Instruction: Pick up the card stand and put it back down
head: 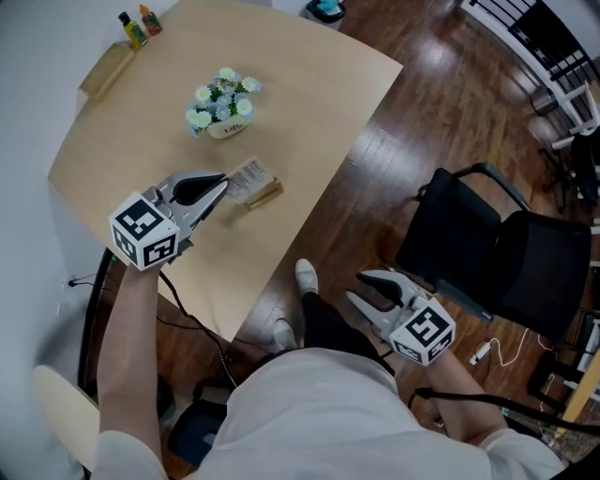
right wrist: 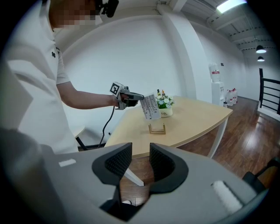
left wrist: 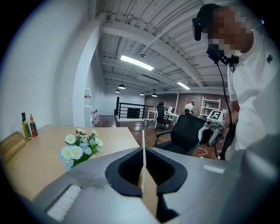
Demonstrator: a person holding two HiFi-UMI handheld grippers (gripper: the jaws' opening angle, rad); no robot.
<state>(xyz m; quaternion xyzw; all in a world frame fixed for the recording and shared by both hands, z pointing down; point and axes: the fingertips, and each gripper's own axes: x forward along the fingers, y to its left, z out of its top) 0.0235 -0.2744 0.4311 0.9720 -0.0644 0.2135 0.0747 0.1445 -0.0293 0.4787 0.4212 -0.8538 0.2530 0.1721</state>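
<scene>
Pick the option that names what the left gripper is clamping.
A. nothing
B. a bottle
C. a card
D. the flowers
C: the left gripper is shut on a thin white card, which shows edge-on between its jaws. The flowers and the bottles stand well apart from it.

Wooden card stand (head: 265, 195) upright on table (head: 309, 112); card (head: 247, 178) above.

A pale wooden desk (head: 309, 84) stands on a dark plank floor (head: 403, 159), close to a white wall (right wrist: 144, 57). A black office chair (head: 506, 253) sits beside it (grey armrests). Strip lights (left wrist: 137, 63) glow on the beamed ceiling, and a black railing (left wrist: 131, 111) runs far off.
</scene>
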